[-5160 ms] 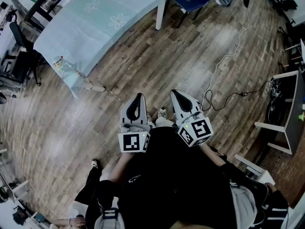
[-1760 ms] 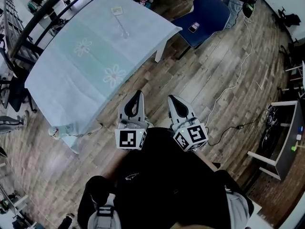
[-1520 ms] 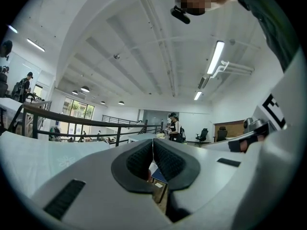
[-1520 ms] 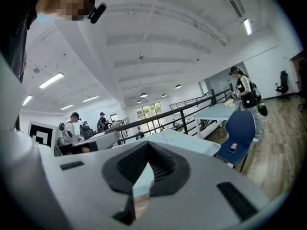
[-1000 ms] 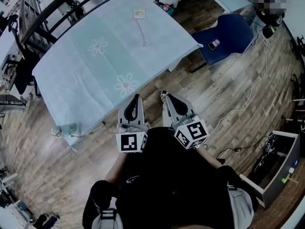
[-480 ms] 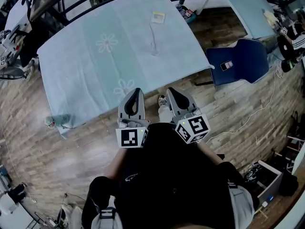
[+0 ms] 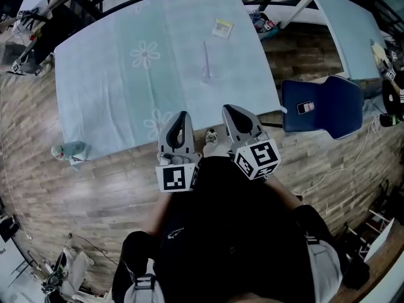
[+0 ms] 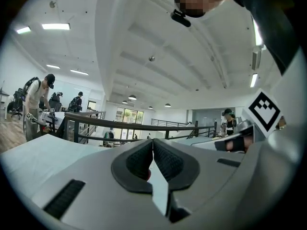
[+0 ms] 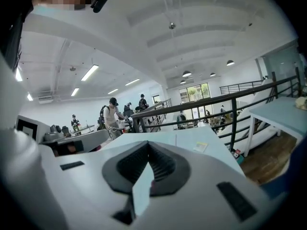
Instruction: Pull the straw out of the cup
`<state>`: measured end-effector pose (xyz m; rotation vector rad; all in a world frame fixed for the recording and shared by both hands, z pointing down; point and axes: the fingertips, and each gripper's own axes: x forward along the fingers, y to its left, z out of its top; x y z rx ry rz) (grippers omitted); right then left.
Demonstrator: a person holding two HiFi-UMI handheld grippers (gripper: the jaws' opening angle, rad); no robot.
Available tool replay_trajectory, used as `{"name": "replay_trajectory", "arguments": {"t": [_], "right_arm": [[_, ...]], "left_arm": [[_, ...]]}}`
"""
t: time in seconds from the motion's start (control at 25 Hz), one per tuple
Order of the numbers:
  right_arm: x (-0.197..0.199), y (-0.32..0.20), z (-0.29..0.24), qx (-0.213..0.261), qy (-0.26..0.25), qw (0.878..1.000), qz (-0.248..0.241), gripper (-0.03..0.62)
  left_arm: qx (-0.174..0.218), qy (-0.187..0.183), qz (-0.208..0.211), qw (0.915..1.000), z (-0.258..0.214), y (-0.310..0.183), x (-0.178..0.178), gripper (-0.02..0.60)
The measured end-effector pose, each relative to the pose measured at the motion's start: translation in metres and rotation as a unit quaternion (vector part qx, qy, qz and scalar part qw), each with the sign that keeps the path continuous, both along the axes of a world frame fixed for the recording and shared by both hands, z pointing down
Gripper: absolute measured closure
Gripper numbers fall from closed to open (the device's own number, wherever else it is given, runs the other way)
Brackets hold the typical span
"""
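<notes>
A light blue cloth covers the table (image 7: 113,93). On its right half stands a clear cup (image 7: 207,74) with a thin straw (image 7: 204,52) upright in it; the straw (image 9: 175,139) also shows as a thin line in the right gripper view. My left gripper (image 7: 183,114) and right gripper (image 7: 226,108) are held side by side at the table's near edge, well short of the cup. Both point toward the table with their jaws shut and nothing between them. Seen from their own cameras, the left gripper (image 8: 152,141) and right gripper (image 9: 147,144) show pads pressed together.
A small card (image 7: 222,28) lies on the cloth beyond the cup. To the right of the table stands a blue chair (image 7: 328,115) with a phone (image 7: 306,106) on it. A black railing (image 9: 230,99) runs behind the table. A small bundle (image 7: 66,150) hangs at the cloth's left corner.
The table has come nearer and now lies straight ahead of both grippers; the cup and straw are closer. Both grippers stayed shut and side by side.
</notes>
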<state>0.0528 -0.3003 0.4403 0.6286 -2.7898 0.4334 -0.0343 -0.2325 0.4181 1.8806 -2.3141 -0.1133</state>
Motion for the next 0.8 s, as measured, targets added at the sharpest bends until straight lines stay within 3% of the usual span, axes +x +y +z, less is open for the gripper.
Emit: {"name": "replay_trajectory", "arguments": {"t": [0.36, 0.6, 0.8], "right_arm": [[-0.024, -0.065, 0.023, 0.021, 0.033, 0.997, -0.066, 0.585], [-0.055, -0.103, 0.051, -0.002, 0.044, 0.997, -0.07, 0.585], [-0.074, -0.123, 0.068, -0.011, 0.061, 0.996, -0.068, 0.585]], "left_arm": [[-0.011, 0.01, -0.045, 0.9989, 0.001, -0.05, 0.003, 0.565], [0.022, -0.007, -0.07, 0.9973, -0.014, -0.062, -0.004, 0.565], [0.024, -0.011, -0.088, 0.9958, -0.026, -0.065, -0.012, 0.565]]}}
